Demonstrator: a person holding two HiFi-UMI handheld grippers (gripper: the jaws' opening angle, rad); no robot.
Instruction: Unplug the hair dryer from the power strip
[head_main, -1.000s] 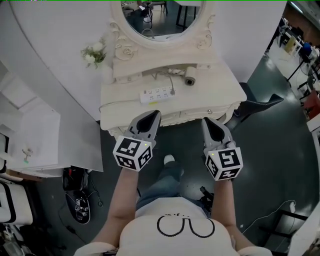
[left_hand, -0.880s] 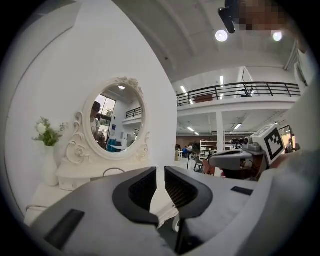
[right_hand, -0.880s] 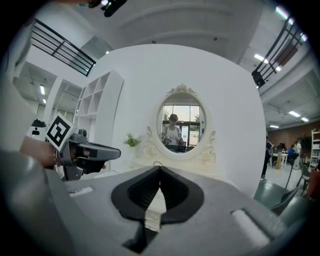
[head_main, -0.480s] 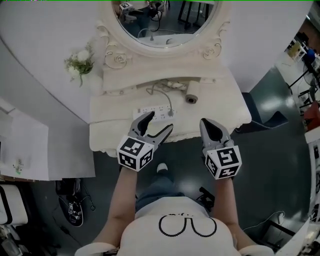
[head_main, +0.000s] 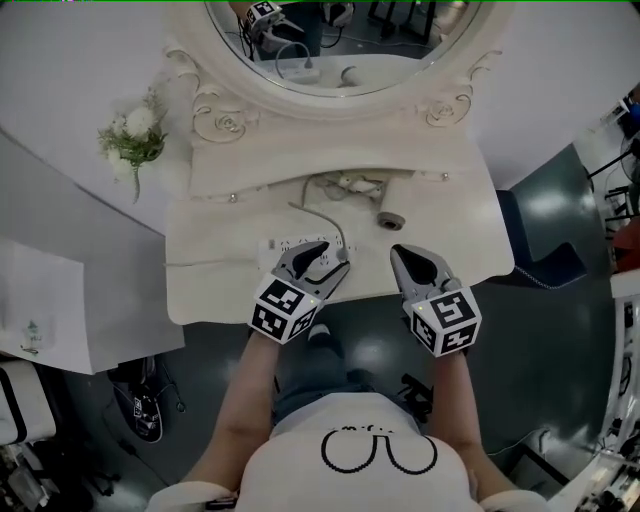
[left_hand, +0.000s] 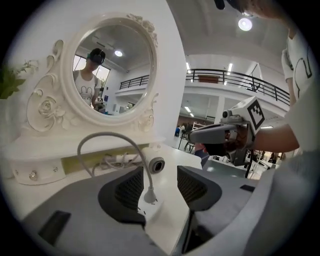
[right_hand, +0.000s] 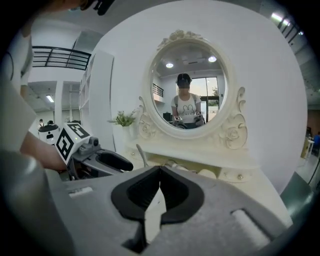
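Reach step: left gripper (head_main: 333, 262) fingers spread, just closing, plug (left_hand: 149, 196) between them untouched in power strip (head_main: 276, 247) at bench (head_main: 450, 215) front; right gripper (head_main: 402, 256) fingers pressed together, empty; next needs pinch, straight pull.

Oval mirror (head_main: 340, 45), flower sprig (head_main: 131, 140), white vanity (head_main: 215, 285)

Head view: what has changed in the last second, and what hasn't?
The left hand-held gripper and right hand-held gripper moved forward over the cream dressing table. The left's jaws opened wide and have just been closing, now either side of the pale grey plug in the white power strip, pads not pressing it. Nothing gripped or released. The right stayed shut and empty; the plug stayed plugged in.
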